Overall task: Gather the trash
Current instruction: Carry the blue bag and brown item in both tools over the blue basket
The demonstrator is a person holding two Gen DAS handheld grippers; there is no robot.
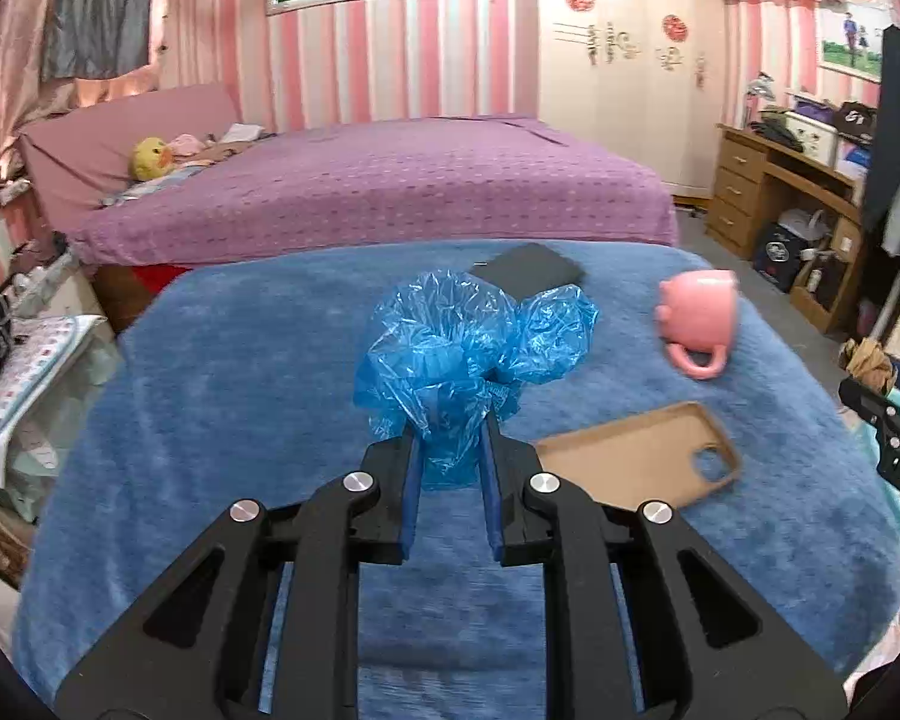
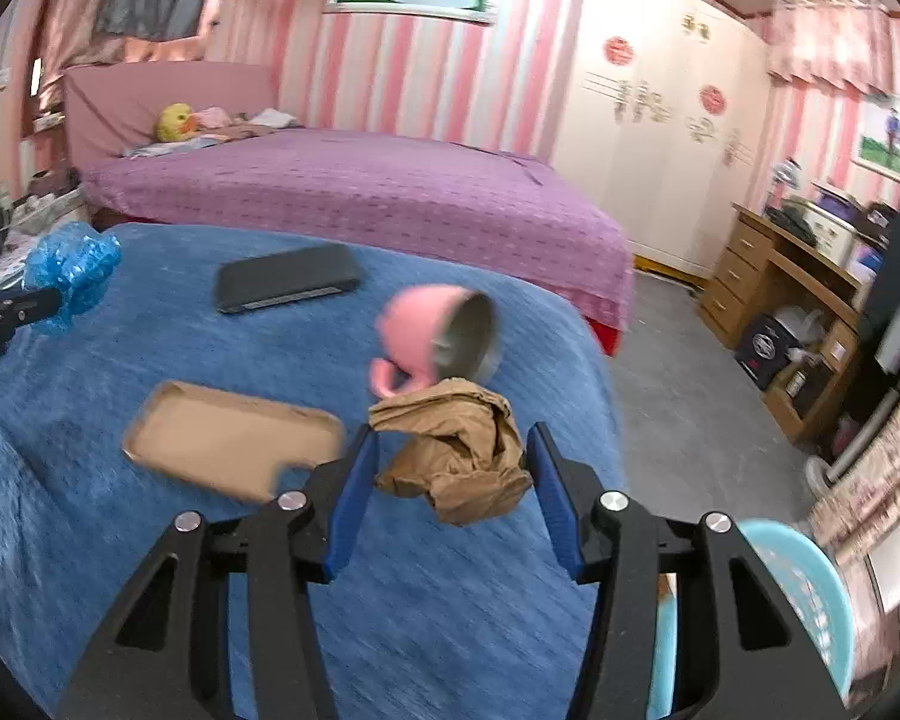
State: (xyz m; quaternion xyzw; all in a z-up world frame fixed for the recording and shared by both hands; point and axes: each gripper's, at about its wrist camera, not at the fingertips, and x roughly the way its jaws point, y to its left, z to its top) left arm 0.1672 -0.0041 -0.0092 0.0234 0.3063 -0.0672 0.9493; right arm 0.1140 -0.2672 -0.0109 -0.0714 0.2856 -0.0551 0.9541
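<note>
Two sets of tongs in view, each with trash between its pads. We see the left tongs (image 1: 450,450) clamped on a crumpled blue plastic bag (image 1: 456,348), jaws nearly together, the bag bunched above the tips and held off the blue blanket-covered surface (image 1: 240,390). In the right wrist view the same bag (image 2: 72,276) shows at 9 o'clock, at the tip of the left tongs.

Right tongs (image 2: 453,468) grip a crumpled brown paper wad (image 2: 456,450), jaws about half apart, both blue pads against its sides; the wad is clear of the surface. In the left wrist view the wad (image 1: 870,363) shows at 3 o'clock, at the frame edge.

On the surface, from the right wrist view: tan phone case (image 2: 228,438) lying hollow side up at 9 o'clock of the wad; pink pig-shaped mug (image 2: 438,342) tipped on its side just past the wad at 12 o'clock, its mouth toward 3 o'clock; dark flat phone-like item (image 2: 288,285) at 11 o'clock, well apart from the mug.

Light blue basin (image 2: 810,594) at 4 o'clock, below the surface's edge. Purple-covered bed (image 2: 360,192) beyond the surface at 12 o'clock. Both views show some motion blur.
</note>
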